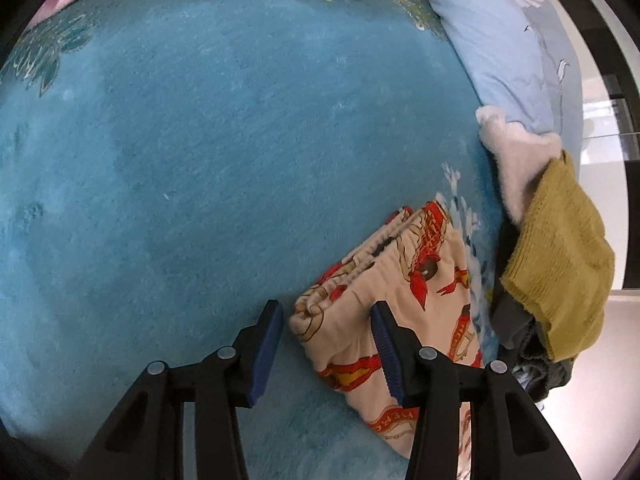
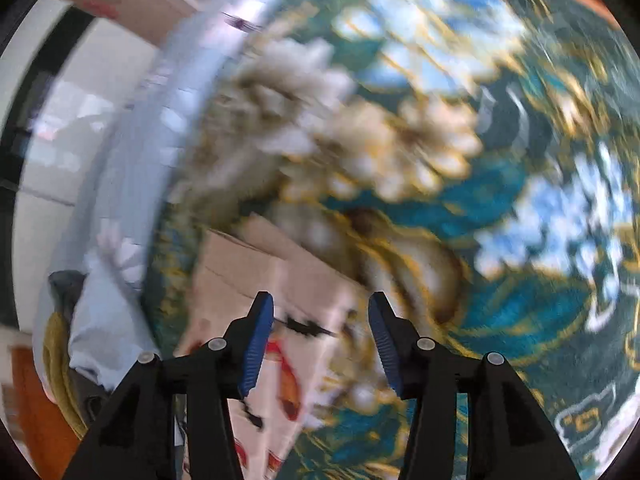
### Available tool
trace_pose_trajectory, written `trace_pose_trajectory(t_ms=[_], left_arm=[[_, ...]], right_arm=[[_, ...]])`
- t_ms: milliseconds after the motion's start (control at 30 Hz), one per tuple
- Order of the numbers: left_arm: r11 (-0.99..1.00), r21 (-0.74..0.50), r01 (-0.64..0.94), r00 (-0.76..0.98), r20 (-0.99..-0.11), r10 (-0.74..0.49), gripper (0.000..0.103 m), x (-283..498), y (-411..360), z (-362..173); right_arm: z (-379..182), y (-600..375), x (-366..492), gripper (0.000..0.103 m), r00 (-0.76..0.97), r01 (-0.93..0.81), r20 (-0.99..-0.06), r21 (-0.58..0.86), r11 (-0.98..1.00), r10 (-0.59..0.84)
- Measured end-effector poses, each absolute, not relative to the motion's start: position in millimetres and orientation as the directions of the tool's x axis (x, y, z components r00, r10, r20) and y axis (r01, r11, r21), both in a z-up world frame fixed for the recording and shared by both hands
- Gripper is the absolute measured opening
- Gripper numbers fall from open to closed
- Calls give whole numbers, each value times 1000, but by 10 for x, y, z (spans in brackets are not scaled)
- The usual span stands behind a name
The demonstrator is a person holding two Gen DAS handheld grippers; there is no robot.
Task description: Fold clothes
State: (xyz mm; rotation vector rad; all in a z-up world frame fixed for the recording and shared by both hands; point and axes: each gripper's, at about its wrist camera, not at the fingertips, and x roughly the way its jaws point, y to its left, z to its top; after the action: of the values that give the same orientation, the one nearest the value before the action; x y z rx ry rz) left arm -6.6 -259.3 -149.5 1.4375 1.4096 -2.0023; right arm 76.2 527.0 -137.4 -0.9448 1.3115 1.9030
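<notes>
A folded pair of cream shorts [image 1: 404, 292] with red and orange print lies on the teal blanket [image 1: 200, 160], elastic waistband toward the upper left. My left gripper [image 1: 328, 316] is open and empty, hovering over the shorts' left edge; its right finger sits above the fabric. In the blurred right wrist view, my right gripper [image 2: 320, 312] is open and empty above the same cream printed shorts [image 2: 280, 320], which lie on a floral patterned part of the blanket [image 2: 500, 200].
A pile of clothes sits at the right: a white fluffy item [image 1: 516, 156], a mustard knit [image 1: 560, 272] and dark grey garments [image 1: 532, 356]. A light blue quilt [image 1: 496, 48] lies behind them. The bed edge and floor [image 1: 600, 132] are at the far right.
</notes>
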Motion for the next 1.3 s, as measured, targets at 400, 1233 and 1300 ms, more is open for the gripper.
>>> trace_pose_trajectory(t_ms=[400,1233,1300], left_arm=[[-398,-592,700,-502,-805,316,50,61,-2676,-1562],[-396,-637,661,-534,-771,348,60,585,-2892,-1514],[-409,-644,647,-541,-765,349,60,602,-2884,-1497]], right_arm=[[-1573,5315,293,5,-507,-814,-861,463,-350,39],[-1627,5337,896,50,-486,-856,-870,456,-241,79],[-1654,5336,842,51,-491,-857,-867,461,-231,88]])
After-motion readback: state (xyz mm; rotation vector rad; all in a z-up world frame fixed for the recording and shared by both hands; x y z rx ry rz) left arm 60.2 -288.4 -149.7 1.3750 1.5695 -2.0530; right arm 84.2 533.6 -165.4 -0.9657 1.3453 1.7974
